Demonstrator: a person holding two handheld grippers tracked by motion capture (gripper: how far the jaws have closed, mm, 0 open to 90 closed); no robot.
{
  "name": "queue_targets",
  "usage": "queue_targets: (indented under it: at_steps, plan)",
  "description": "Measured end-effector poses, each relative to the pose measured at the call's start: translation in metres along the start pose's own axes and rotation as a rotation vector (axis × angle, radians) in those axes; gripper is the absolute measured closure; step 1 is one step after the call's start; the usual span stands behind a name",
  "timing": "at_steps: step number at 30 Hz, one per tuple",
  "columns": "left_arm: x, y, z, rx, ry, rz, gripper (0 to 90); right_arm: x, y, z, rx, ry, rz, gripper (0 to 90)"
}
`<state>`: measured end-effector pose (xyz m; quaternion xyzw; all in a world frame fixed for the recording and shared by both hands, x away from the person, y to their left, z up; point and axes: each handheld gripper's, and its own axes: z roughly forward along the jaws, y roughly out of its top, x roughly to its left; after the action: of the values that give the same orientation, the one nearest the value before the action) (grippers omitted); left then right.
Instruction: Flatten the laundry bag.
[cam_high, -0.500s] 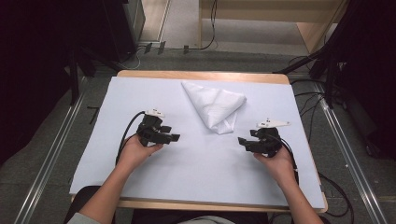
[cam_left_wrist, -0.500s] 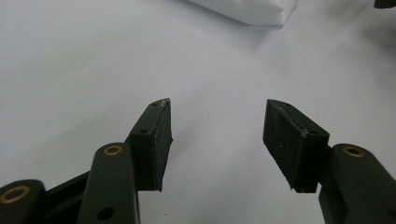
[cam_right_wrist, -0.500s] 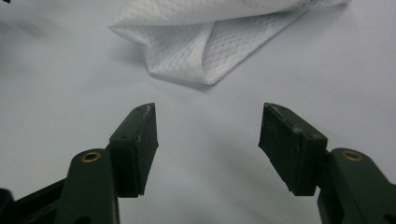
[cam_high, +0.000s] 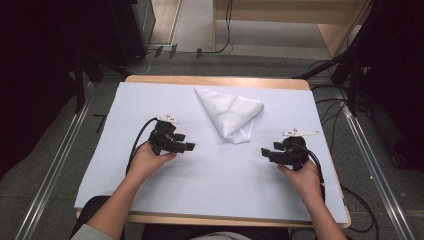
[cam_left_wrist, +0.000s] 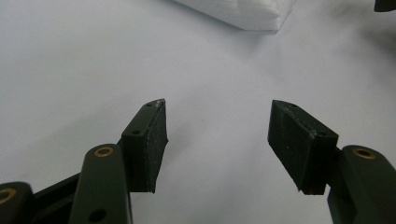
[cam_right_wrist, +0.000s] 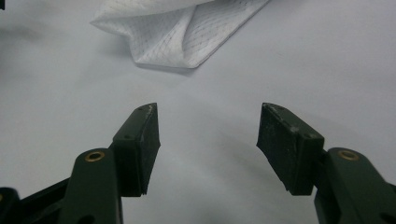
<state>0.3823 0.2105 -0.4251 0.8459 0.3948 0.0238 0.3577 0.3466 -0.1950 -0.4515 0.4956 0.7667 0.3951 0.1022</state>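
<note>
1. Left gripper (cam_high: 189, 146): held in the person's left hand (cam_high: 147, 161), low over the white sheet (cam_high: 110, 150) on the table (cam_high: 210, 80), left of centre. Jaws point inward toward the table middle.
2. Left gripper view: jaws wide apart, nothing between the pads (cam_left_wrist: 156, 140), just bare white sheet.
3. Right gripper (cam_high: 264, 152): held in the right hand (cam_high: 302, 177), right of centre, jaws pointing inward toward the left gripper. The two are well apart.
4. Right gripper view: jaws spread wide, empty; pads (cam_right_wrist: 285, 149) clear of everything.
5. Folded white cloth (cam_high: 231, 114): lies on the sheet toward the far edge, roughly centred, triangular, narrow corner pointing at the person. It sits beyond and between the two grippers, touching neither.
6. Cloth corner (cam_right_wrist: 163, 56) shows ahead of the right jaws; its edge (cam_left_wrist: 252, 14) shows ahead of the left jaws.
</note>
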Motion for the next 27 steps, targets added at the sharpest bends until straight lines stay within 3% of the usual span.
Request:
queue_targets:
  at_steps: [8,27]
  plan:
    - [0.001,0.000,-0.002,-0.003,0.004,-0.010,38.5,0.001,0.001,0.001,-0.002,-0.013,-0.039,39.7]
    - [0.004,0.000,-0.006,0.010,0.011,-0.019,39.5,0.007,0.012,0.000,-0.015,-0.025,-0.025,42.6]
